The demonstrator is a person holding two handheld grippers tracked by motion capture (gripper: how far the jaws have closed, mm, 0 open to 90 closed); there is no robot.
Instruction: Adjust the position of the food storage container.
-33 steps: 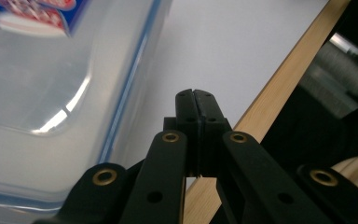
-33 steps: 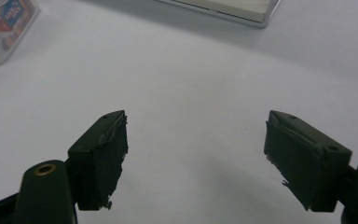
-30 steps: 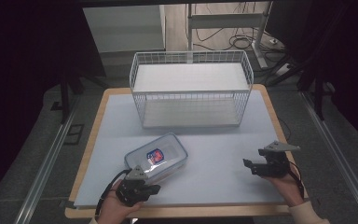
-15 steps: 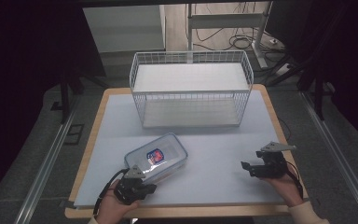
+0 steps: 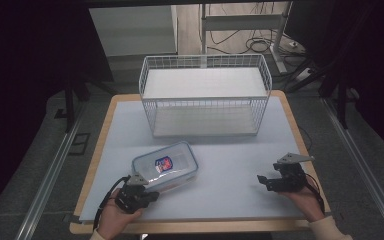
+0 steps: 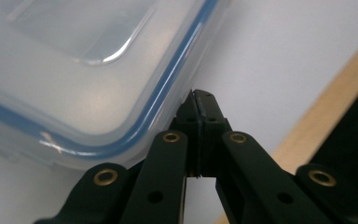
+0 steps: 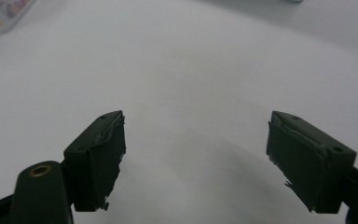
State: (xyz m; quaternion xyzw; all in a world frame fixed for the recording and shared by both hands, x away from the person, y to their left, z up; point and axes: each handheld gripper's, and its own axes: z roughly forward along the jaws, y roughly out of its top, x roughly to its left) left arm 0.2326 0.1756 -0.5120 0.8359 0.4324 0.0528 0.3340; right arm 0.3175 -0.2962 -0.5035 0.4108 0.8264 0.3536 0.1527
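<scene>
container [image 5: 165, 166] — left fingers [image 6: 204, 108] closed, touching rim | right fingers [image 7: 98, 154] wide apart — empty

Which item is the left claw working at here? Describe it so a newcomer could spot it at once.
On the white mat, in front of the wire basket, lies a flat box near the left claw. It is a clear rectangular food box with a blue-edged lid and a red-and-blue label, the one loose item on the mat.

bright overhead light on the pale table [image 5: 230, 165], dark surroundings, close jaws soft and blurred.
</scene>
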